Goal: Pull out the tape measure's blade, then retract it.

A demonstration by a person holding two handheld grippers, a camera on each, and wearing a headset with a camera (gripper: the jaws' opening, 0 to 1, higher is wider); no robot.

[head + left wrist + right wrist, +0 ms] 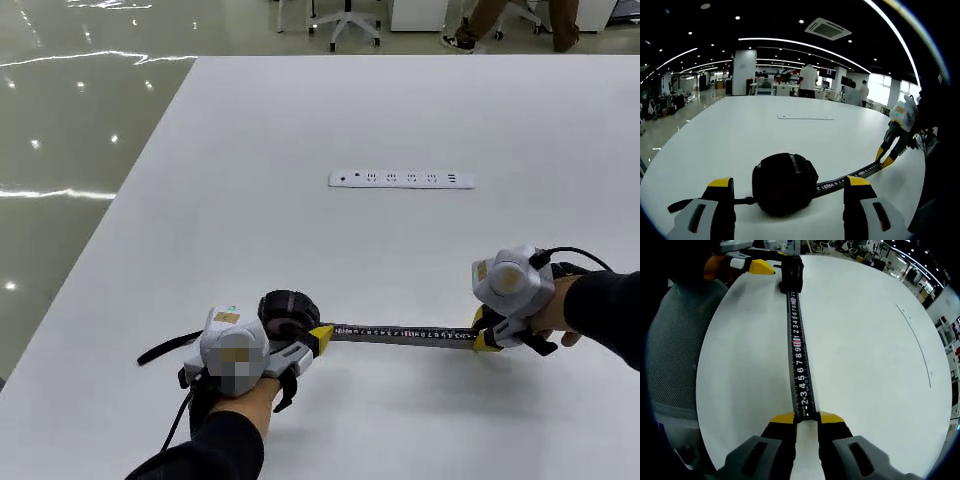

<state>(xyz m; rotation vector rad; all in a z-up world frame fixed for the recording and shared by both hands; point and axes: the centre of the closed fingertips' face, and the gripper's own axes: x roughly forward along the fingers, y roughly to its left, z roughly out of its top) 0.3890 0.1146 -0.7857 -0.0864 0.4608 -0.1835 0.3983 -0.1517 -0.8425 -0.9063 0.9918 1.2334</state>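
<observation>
The black round tape measure case (pixel 288 312) rests on the white table (pixel 300 200) near its front edge. In the left gripper view the case (pixel 785 182) lies between the fingers of my left gripper (pixel 789 192), which is open with a gap on each side. The dark blade (pixel 405 335) runs out flat to the right along the table. My right gripper (pixel 483 338) is shut on the blade's end. In the right gripper view the numbered blade (pixel 799 360) leads from my right gripper (pixel 806 419) back to the case (pixel 791 275).
A white power strip (pixel 402 180) lies on the middle of the table, beyond the blade. The case's black strap (pixel 165 348) trails left of the left gripper. The table's left edge drops to a shiny floor (pixel 60 150). People and chairs stand far behind.
</observation>
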